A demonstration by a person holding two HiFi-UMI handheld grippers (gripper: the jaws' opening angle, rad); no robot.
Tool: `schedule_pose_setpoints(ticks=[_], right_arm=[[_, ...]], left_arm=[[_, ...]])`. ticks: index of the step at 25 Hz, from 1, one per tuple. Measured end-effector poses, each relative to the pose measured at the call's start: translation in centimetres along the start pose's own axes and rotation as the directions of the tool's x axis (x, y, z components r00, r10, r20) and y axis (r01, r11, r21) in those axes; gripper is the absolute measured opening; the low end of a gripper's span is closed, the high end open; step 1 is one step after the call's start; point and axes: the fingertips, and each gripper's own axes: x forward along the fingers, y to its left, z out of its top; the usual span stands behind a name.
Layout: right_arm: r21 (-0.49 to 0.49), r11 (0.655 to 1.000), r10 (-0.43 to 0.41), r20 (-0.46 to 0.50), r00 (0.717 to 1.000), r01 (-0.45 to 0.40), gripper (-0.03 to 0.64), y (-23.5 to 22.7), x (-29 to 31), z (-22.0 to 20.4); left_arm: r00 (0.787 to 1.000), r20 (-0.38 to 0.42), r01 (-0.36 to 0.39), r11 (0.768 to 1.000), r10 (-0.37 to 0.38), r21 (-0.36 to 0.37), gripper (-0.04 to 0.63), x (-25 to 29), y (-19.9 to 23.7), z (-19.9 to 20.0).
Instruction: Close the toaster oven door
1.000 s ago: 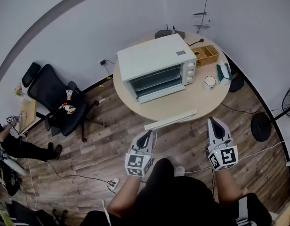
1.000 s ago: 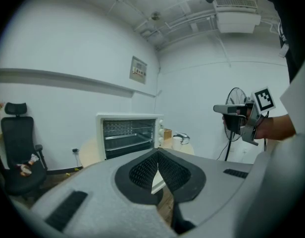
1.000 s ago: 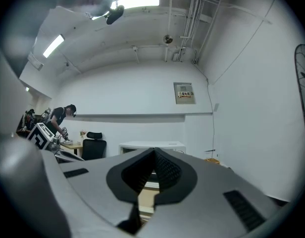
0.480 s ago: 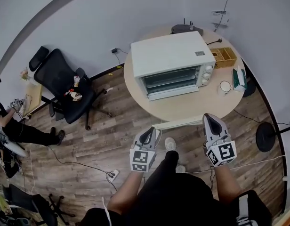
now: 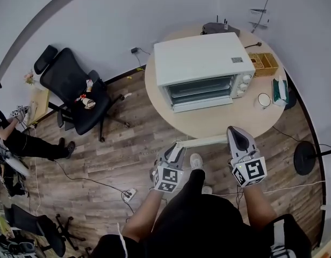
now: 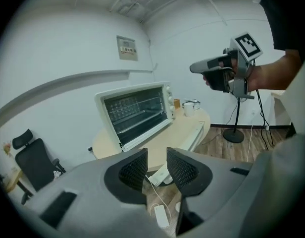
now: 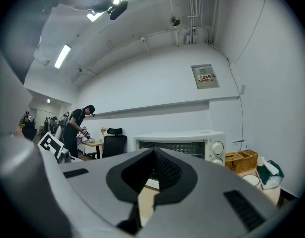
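One white box-shaped toaster oven (image 5: 206, 63) stands on one round pale wooden table (image 5: 219, 123), toward the table's far side, with its glass door (image 5: 200, 88) facing me. The door looks upright against the oven's front, though from here I cannot tell whether it is fully seated. Also on the table I count one white mug (image 5: 264, 100), one woven wicker box (image 5: 264, 63), one green tissue pack (image 5: 280, 89) and one long white bar (image 5: 200, 142) lying along the near edge. One black office chair (image 5: 74, 87) sits on the wooden floor to the left.

I have two grippers, both short of the table and well apart from the oven. The left gripper (image 5: 176, 149) tilts down toward the floor; its jaws have just been opening and now stand a narrow gap apart with nothing between them. The right gripper (image 5: 238, 133) is held level and points at the oven, its jaws closed together on nothing.
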Motion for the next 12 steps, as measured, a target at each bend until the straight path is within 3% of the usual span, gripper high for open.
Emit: schedule_pose_setpoints(ticks=[5,8,10,12], right_arm=[[-0.016,1.000,-0.019,-0.002,1.000,0.019,-0.001,-0.9,0.7,-0.2],[-0.017,1.000,-0.018,-0.010,1.000,0.017,0.000,-1.1,0.9,-0.4],[-0.016,1.000,-0.015,-0.015,1.000,0.015,0.000,-1.3,0.9,-0.6],[-0.020,1.000,-0.015,-0.022,1.000,0.015,0.000,-1.6,1.0,-0.7]], left_arm=[[0.986,-0.154,0.067,0.996,-0.057,0.061,0.166,1.7,-1.1,-2.6],[0.971,-0.236,0.080,0.980,-0.035,0.184,0.167,2.8,-1.4,-4.3],[0.960,-0.279,0.093,0.948,-0.005,0.303,0.167,3.6,-1.5,-5.3],[0.950,-0.309,0.104,0.894,0.041,0.436,0.167,4.2,-1.5,-6.1]])
